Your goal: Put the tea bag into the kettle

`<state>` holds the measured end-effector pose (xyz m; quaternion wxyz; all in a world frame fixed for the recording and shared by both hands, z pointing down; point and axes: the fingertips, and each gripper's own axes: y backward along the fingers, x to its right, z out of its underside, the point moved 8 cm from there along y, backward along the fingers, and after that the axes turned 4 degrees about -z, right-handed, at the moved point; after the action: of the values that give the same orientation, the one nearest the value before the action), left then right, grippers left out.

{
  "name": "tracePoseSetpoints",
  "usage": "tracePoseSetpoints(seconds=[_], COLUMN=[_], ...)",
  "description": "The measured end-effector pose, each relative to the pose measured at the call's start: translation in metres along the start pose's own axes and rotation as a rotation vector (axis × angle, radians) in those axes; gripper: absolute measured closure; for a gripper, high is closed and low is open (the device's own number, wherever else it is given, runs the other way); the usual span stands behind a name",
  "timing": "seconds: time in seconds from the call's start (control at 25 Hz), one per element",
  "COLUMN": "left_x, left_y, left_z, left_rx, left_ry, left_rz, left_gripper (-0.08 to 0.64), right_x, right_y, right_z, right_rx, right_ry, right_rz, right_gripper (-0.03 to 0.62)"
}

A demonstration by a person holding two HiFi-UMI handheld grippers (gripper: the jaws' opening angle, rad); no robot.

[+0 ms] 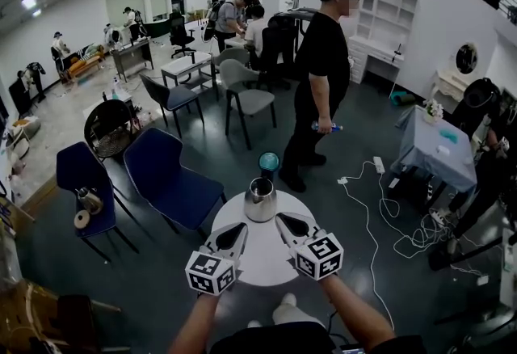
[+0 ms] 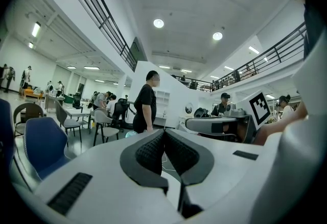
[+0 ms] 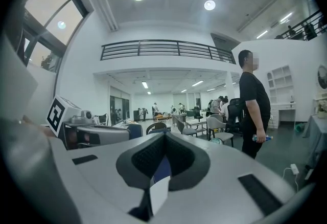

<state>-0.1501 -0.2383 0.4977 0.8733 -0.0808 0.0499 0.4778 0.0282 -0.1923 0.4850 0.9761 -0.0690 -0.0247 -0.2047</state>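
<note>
A steel kettle (image 1: 260, 200) stands at the far edge of the round white table (image 1: 266, 262). Both grippers hover over the table just short of it, tips pointing at the kettle. My left gripper (image 1: 241, 228) (image 2: 164, 132) is shut, its pads meeting with nothing between them. My right gripper (image 1: 280, 220) (image 3: 164, 135) is shut on the tea bag (image 3: 159, 192): a white paper piece with a blue part above it shows between the pads. Neither gripper view shows the kettle, as both look out level across the room.
Two blue chairs (image 1: 173, 176) stand left of the table. A person in black (image 1: 321, 77) stands beyond it, near a teal ball (image 1: 269, 161). White cables (image 1: 373, 211) and a power strip (image 1: 378, 165) lie on the floor at right, near a cloth-covered table (image 1: 440, 152).
</note>
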Motion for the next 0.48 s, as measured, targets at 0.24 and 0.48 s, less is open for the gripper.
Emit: tracePoseSetpoints(seconds=[0.24, 0.48], left_x=[-0.001, 0.007], left_y=[0.011, 0.007], left_z=[0.006, 0.005], left_rx=[-0.009, -0.015], left_ry=[-0.006, -0.012], left_rz=[0.005, 0.016], left_gripper=[0.545, 0.545], right_x=[-0.007, 0.000], right_y=[0.005, 0.015], right_z=[0.008, 0.009], right_rx=[0.000, 0.002], right_ry=[-0.022, -0.033], right_rz=[0.012, 0.032], right_gripper=[0.572, 0.572])
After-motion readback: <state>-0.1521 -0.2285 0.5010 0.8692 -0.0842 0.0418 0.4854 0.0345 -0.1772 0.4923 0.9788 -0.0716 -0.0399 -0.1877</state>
